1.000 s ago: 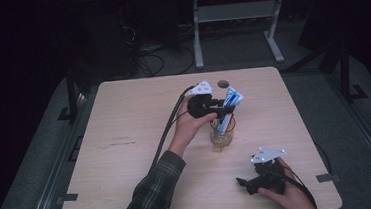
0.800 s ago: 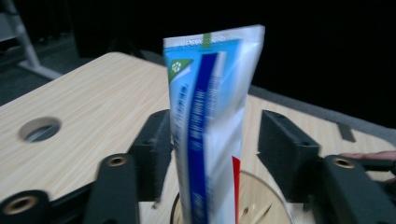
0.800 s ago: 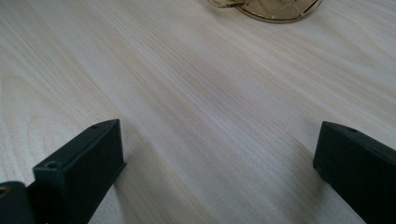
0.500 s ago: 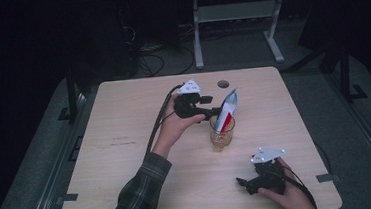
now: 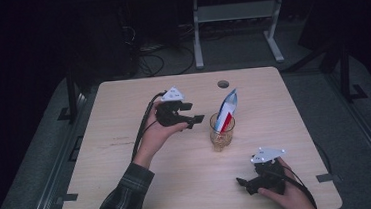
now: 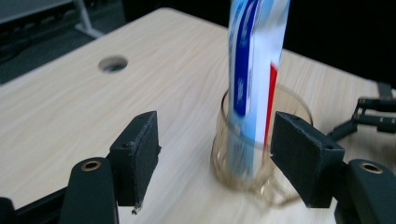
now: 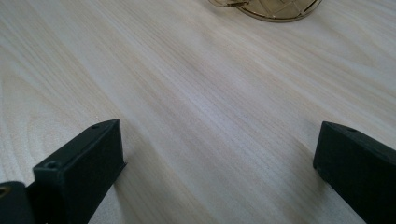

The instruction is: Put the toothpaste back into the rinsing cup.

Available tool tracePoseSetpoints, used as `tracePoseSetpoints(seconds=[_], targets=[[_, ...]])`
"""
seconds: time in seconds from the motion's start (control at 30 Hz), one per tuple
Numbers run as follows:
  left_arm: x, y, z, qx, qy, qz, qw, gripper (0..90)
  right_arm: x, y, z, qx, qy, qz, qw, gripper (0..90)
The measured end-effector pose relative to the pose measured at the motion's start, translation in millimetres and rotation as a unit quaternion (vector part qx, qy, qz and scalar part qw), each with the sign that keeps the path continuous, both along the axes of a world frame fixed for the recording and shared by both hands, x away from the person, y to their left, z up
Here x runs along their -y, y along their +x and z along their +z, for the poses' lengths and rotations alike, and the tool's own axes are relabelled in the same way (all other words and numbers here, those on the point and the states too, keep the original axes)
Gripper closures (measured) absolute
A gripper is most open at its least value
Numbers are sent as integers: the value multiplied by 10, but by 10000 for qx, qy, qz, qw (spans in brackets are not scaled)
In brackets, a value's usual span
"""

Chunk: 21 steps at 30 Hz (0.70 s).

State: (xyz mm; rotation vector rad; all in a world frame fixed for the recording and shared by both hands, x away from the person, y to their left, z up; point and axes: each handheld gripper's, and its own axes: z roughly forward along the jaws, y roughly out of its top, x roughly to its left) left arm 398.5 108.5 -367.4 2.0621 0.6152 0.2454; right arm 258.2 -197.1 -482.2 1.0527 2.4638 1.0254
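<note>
A clear amber-tinted glass stands mid-table with a white, blue and red toothpaste tube upright in it, leaning to the far right. My left gripper hovers just left of the glass, open, holding nothing. In the left gripper view the glass and tube sit beyond the open left gripper, apart from both pads. My right gripper rests low near the front right of the table, open and empty. In the right gripper view, the right gripper spans bare wood, and the glass's base is at the top edge.
The light wooden table has a round cable hole at the back. Dark floor and a metal stand leg lie behind it. The right gripper appears far right in the left gripper view.
The left gripper let go of the toothpaste tube and drew back to the left. The tube now stands in the glass by itself. The right gripper stayed put.
</note>
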Motion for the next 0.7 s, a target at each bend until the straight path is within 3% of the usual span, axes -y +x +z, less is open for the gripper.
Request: tracePoseSetpoints(seconds=[0.37, 0.7], targets=[[-409, -323, -95, -54, 166, 363, 9992, 274, 0, 0, 0, -1, 2, -2, 10000, 10], [-797, -586, -305, -180, 186, 642, 9976, 268, 0, -1, 1, -2, 0, -5, 10000, 10]])
